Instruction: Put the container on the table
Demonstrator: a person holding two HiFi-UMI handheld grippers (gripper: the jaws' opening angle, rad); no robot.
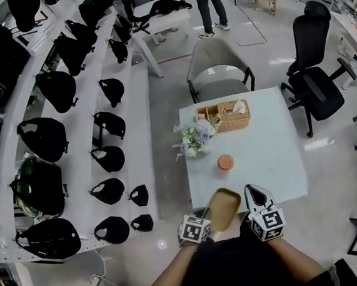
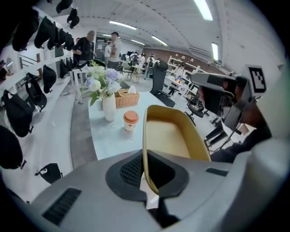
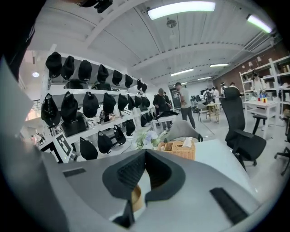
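Observation:
A tan, shallow container (image 1: 224, 206) hangs over the near edge of the pale table (image 1: 268, 162). My left gripper (image 1: 211, 223) is shut on its near rim. In the left gripper view the rim (image 2: 146, 149) stands on edge between the pads, and the container's hollow (image 2: 170, 136) faces right. My right gripper (image 1: 257, 196) is just right of the container and apart from it, jaws together with nothing held. In the right gripper view (image 3: 145, 156) a bit of the container (image 3: 136, 197) shows below the jaws.
On the table stand an orange-lidded cup (image 1: 225, 162), a vase of flowers (image 1: 197, 137) and a wicker basket (image 1: 226, 116). A grey chair (image 1: 218, 66) and a black office chair (image 1: 316, 75) stand beyond it. Shelves of black bags (image 1: 59, 138) run along the left. A person (image 1: 209, 4) stands far back.

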